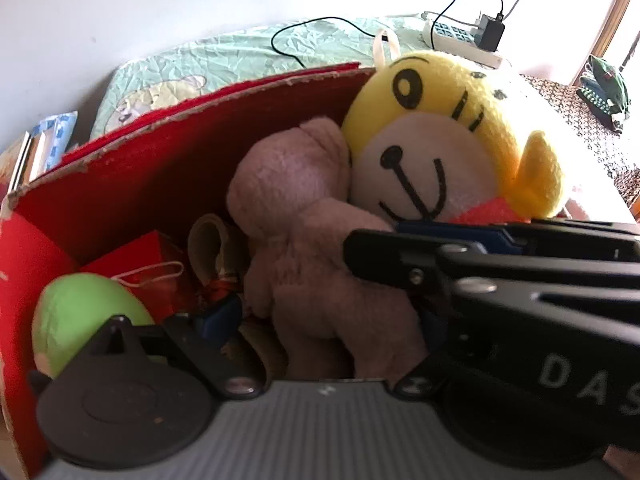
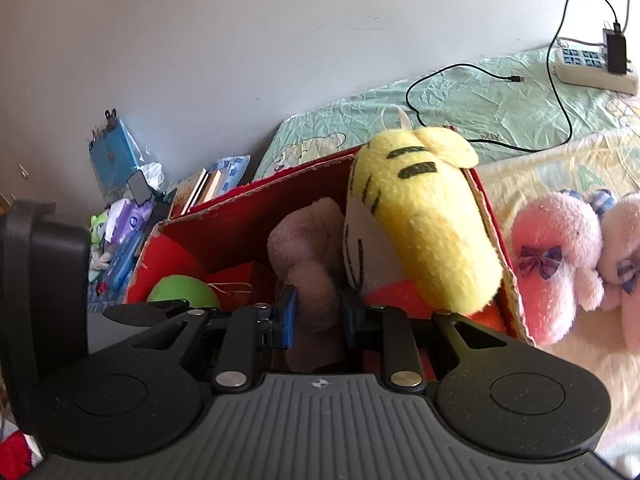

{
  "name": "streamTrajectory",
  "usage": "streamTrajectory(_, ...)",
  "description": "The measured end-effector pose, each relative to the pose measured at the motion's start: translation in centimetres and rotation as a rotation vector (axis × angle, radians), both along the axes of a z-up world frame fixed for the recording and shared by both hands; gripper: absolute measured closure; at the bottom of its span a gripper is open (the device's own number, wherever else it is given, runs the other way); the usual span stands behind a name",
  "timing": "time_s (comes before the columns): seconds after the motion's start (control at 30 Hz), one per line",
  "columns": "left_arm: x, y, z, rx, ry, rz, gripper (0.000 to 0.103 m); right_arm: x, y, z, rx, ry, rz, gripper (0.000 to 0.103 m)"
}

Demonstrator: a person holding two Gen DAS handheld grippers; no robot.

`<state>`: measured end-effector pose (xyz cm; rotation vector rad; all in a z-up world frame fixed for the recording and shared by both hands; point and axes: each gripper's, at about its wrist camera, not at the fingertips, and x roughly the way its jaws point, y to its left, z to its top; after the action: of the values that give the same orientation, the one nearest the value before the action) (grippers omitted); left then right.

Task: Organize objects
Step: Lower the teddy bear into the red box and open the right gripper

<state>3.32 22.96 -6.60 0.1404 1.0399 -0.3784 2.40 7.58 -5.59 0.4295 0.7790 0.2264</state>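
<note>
The right gripper (image 2: pixel 318 316) clamped its blue-padded fingers (image 2: pixel 289 316) on the tan plush bear (image 2: pixel 310 256) inside the red box (image 2: pixel 240 224), beside the yellow tiger plush (image 2: pixel 416 224), with pink plush toys (image 2: pixel 560 256) outside.

One red cardboard box (image 2: pixel 248 216). Inside it: three soft toys, namely one yellow tiger (image 1: pixel 436 136), one tan bear (image 1: pixel 304 216) and one green plush (image 1: pixel 76 312), plus one small red gift bag (image 1: pixel 148 264). Outside, on the bed: two pink plush animals (image 2: pixel 556 256), one power strip (image 2: pixel 592 64).
</note>
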Motion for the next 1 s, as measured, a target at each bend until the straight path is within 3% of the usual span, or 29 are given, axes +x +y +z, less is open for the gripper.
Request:
streamTrajectory(0.17,-0.4,-0.6,0.3,0.059,-0.052,0.016,0.008,-0.7,-0.5,0.2,0.023,-0.007,-0.018,0.079)
streamTrajectory(0.4,-0.5,-0.6,0.8,0.093,-0.080,0.055,0.007,-1.8,-1.3,0.7,0.053,-0.019,-0.042,0.078)
streamTrajectory(0.6,-1.5,-1.0,2.0,0.167,-0.137,0.078,0.006,-3.0,-2.0,1.0,0.092,-0.037,-0.059,0.077)
streamTrajectory(0.83,-2.4,-0.6,3.1,0.160,-0.142,0.108,0.005,-4.7,-2.3,1.6,0.123,-0.094,-0.082,0.076)
streamTrajectory(1.0,-3.4,-0.6,3.8,0.166,-0.152,0.129,0.005,-6.0,-2.2,1.6,0.105,-0.155,-0.120,0.066)
